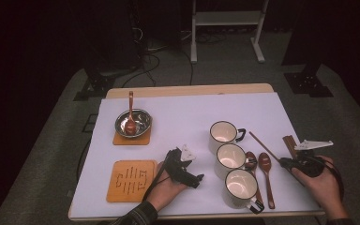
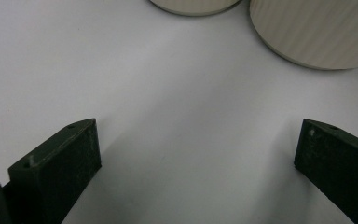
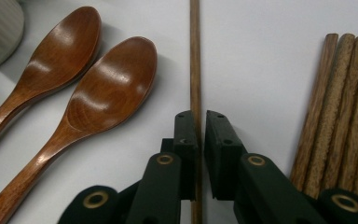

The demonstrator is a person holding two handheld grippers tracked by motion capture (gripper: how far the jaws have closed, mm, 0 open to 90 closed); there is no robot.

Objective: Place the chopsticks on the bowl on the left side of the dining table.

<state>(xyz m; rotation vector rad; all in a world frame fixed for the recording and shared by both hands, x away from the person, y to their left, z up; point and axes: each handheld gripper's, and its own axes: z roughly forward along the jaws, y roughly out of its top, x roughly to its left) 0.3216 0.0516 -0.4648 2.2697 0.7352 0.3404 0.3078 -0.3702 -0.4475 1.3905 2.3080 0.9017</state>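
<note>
Nearest the lens, the right gripper (image 3: pixel 200 119), jaws pinched almost together on a single chopstick (image 3: pixel 195 56). Gripped low on its length, with most of the stick running out ahead over the white table cover (image 3: pixel 261 46). From the high view, seen slanting from the right gripper (image 1: pixel 288 163) up-left toward the handle of the farthest mug (image 1: pixel 222 133). Cannot tell whether lifted or lying flat.

Likely trouble:
- Thin, smooth and round, so apt to roll or twist between the pads and slip out when raised.
- Held near one end, so apt to droop or swing at the far tip and knock that mug's handle.
- Could drag the neighbours along if swept sideways.

Just left of the stick, two wooden spoons (image 3: pixel 112 88) (image 3: pixel 60 51), bowls forward, close together. To its right, a bundle of chopsticks (image 3: pixel 340 107), apart from the held one, near the right jaw. Little room either side, so safest taken straight up.

Further left, three cream mugs in a row, the middle one (image 1: pixel 229 157) and the nearest one (image 1: pixel 240 183) touching the spoons' side. Beyond them, the left gripper (image 1: pixel 194 176) resting low, jaws spread wide and empty, facing two mugs (image 2: pixel 317 32) (image 2: pixel 193 5). Well apart at the far left, a steel bowl (image 1: pixel 139 125) with a wooden spoon (image 1: pixel 130 112) on a coaster (image 1: pixel 119 139), and an empty wooden trivet (image 1: pixel 131 180) nearer the edge.
</note>
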